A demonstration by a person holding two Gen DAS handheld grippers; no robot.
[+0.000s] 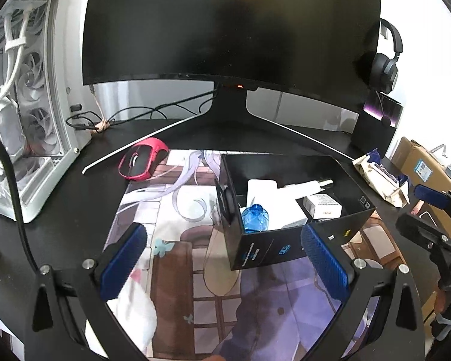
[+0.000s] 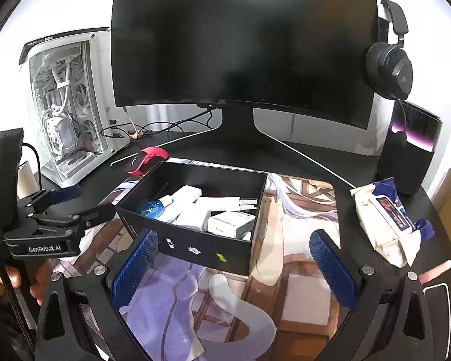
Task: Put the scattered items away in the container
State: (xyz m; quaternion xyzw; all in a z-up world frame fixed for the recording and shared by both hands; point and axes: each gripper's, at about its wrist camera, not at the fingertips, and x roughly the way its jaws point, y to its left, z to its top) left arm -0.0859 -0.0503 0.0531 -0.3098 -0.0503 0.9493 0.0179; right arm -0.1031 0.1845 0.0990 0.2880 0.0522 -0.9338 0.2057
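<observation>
Just beyond left hand-held gripper (image 1: 225, 258), black box (image 1: 288, 246)

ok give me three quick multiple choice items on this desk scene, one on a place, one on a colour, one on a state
1. Where is the computer mouse?
A. inside the black box
B. on the desk behind the black box, near the white PC case
C. on the wet wipes pack

2. What colour is the small bottle in the black box?
A. blue
B. green
C. orange

3. How are the jaws of the right gripper?
A. shut on the bottle
B. shut on nothing
C. open, holding nothing

Answers:
1 B, it lies outside the box, by the white PC case.
2 A, the clear blue plastic shows against white items.
3 C, both blue pads stand wide apart over the desk mat.
</observation>
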